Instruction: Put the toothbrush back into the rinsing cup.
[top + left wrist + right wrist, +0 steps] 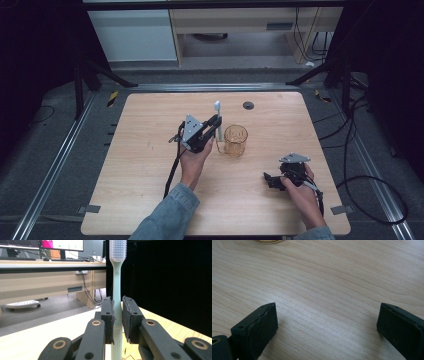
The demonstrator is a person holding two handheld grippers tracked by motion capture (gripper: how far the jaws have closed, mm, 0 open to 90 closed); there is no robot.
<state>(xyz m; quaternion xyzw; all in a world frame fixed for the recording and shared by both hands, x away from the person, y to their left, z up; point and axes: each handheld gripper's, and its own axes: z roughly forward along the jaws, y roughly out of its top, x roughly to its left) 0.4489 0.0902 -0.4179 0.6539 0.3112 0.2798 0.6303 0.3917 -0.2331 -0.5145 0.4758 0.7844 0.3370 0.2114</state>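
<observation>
So the toothbrush (218,119) is the main thing here: pale mint handle, white bristle head at the top, standing pretty much upright above the middle of the wooden table (150,165). In the left gripper view you can see the handle (116,315) running straight up between the two black pads, with the bristle head up near the top edge of the picture. The left gripper (214,126) has it pinched on the handle, pads pressed in from both sides, with the lower end of the handle carrying on below the pads.

Just to the right of the toothbrush in the high view sits a clear amber cup (235,140), upright on the table, mouth open to the top. The bottom of the toothbrush handle looks to be just beside the cup's left side; hard to tell from up there whether it's touching or not.

The person's left hand (192,162) comes up from the bottom edge in a denim sleeve (167,215) and holds that gripper tilted, grey plate facing up-left, cable trailing back down toward the sleeve.

The right gripper (270,180) is well apart from all that, down at the lower right part of the table, pointing left. Its jaws are spread wide with nothing in between; in the right gripper view it's just bare wood grain between the two pads (260,327), and a sliver of the cup's base (267,241) peeks in at the top edge.
</observation>
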